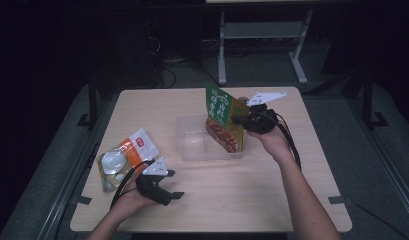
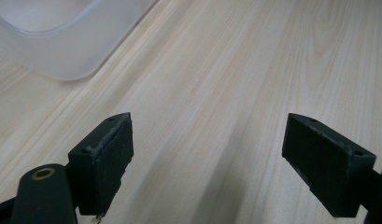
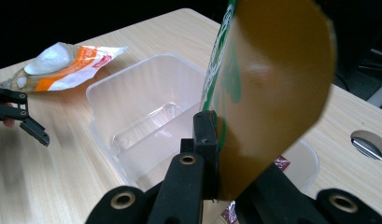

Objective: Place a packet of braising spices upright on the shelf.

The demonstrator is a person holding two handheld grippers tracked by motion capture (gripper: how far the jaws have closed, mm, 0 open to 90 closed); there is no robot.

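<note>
Fingers [image 3: 205,135] pinching one pouch [image 3: 268,88], one tub [image 3: 104,98]

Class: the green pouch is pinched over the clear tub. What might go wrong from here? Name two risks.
1. The right gripper pinches the pouch only at one edge; it hangs tilted and may slip or swing.
2. The pouch stands taller than the shallow tub, so it might catch the rim or tip the light tub.

We see the green and orange food packet [image 1: 223,117] pinched upright at its edge in the right gripper [image 1: 240,120], its lower end dipping into the clear plastic container [image 1: 192,145] just below and ahead of that gripper's jaws.
</note>
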